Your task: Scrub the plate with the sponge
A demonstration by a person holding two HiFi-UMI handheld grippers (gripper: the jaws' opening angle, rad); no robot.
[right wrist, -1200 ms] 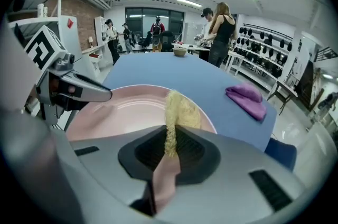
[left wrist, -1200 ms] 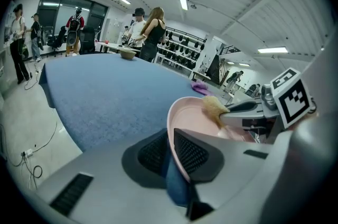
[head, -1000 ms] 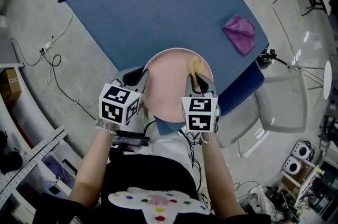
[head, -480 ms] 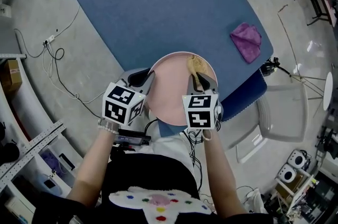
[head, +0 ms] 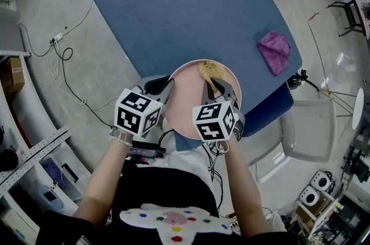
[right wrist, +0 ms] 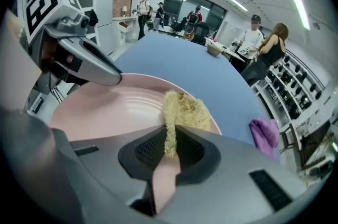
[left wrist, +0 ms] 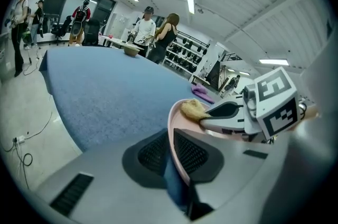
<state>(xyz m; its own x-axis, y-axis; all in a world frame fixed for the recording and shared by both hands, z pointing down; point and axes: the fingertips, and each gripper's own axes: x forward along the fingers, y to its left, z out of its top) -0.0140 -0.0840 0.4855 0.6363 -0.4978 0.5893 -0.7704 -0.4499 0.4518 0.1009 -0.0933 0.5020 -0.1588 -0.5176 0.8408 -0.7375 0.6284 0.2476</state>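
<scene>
A pink plate [head: 186, 102] is held off the near edge of the blue table, tilted. My left gripper [head: 166, 89] is shut on the plate's left rim [left wrist: 171, 133]. My right gripper [head: 215, 86] is shut on a yellow fibrous sponge [head: 207, 70] that rests on the plate's far part. In the right gripper view the sponge [right wrist: 182, 112] spreads out beyond the jaws over the pink plate [right wrist: 100, 112]. The left gripper view shows the sponge [left wrist: 191, 109] at the plate's far rim with the right gripper [left wrist: 203, 118] behind it.
A blue cloth-covered table [head: 185, 13] stretches ahead. A purple cloth [head: 275, 51] lies near its right edge. A chair [head: 312, 117] stands to the right on the floor. Cables [head: 63, 59] trail on the floor at left. People stand in the background of both gripper views.
The sponge in my right gripper has slid up and a little left toward the plate's far rim. The plate and left gripper have kept their hold.
</scene>
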